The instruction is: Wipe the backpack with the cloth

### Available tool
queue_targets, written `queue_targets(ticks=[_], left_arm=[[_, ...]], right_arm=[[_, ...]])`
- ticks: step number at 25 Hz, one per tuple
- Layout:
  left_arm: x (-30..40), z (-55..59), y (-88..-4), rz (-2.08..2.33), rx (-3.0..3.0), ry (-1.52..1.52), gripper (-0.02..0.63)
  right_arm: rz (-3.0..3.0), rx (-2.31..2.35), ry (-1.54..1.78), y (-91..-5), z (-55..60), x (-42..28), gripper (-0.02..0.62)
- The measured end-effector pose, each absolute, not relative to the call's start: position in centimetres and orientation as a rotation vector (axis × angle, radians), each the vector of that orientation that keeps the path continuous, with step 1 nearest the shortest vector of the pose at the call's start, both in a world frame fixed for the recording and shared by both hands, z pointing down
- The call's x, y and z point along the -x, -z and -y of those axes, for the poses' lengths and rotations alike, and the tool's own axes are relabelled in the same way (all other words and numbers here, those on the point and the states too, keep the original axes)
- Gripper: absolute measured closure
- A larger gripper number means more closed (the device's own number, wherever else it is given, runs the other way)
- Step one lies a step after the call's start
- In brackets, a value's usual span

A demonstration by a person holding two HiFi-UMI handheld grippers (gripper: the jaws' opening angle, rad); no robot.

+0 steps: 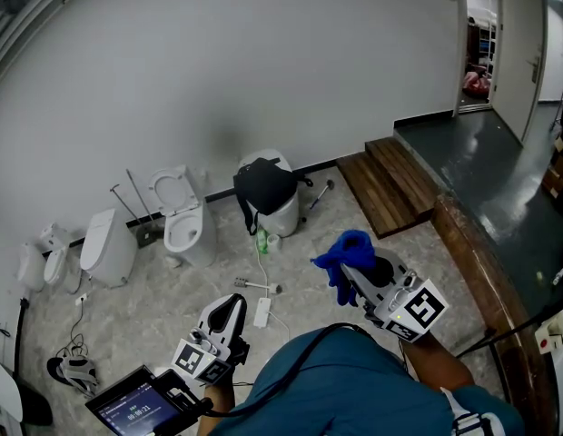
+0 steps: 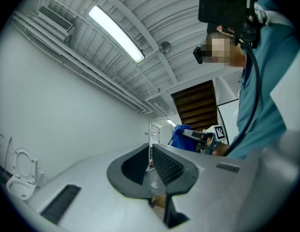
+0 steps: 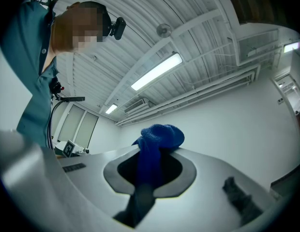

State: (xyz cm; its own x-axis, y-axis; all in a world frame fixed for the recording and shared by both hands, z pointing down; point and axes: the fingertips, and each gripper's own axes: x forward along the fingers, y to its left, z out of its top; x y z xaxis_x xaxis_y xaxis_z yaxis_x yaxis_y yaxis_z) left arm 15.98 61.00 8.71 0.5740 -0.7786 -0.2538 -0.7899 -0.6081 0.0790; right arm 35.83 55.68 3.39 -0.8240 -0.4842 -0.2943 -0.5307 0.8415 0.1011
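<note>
A black backpack [image 1: 263,187] is draped over a white round bin [image 1: 283,216] by the far wall. My right gripper [image 1: 352,272] is held up in front of me, shut on a bunched blue cloth [image 1: 345,251]. In the right gripper view the cloth [image 3: 157,140] fills the gap between the jaws and bulges over their tips. My left gripper [image 1: 231,311] is low at the left, shut and empty, well short of the backpack. The left gripper view looks up toward the ceiling, and the cloth [image 2: 179,136] shows beyond its jaws.
A white toilet [image 1: 183,216] and other white fixtures [image 1: 109,247] stand along the wall at left. A power strip [image 1: 261,312] with its cable and a green bottle [image 1: 262,241] lie on the floor. Wooden steps [image 1: 390,184] rise at right. A tablet [image 1: 138,411] sits near my left hand.
</note>
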Motion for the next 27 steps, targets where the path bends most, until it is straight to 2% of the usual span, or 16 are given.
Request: queue_targets(ticks=[27], left_arm=[[-16.2,-61.1,-9.1,-1.397,2.782,-0.444,0.578]], right_arm=[[-2.819,0.778,-0.274,-4.4,-55.8,-35.0,0.56]])
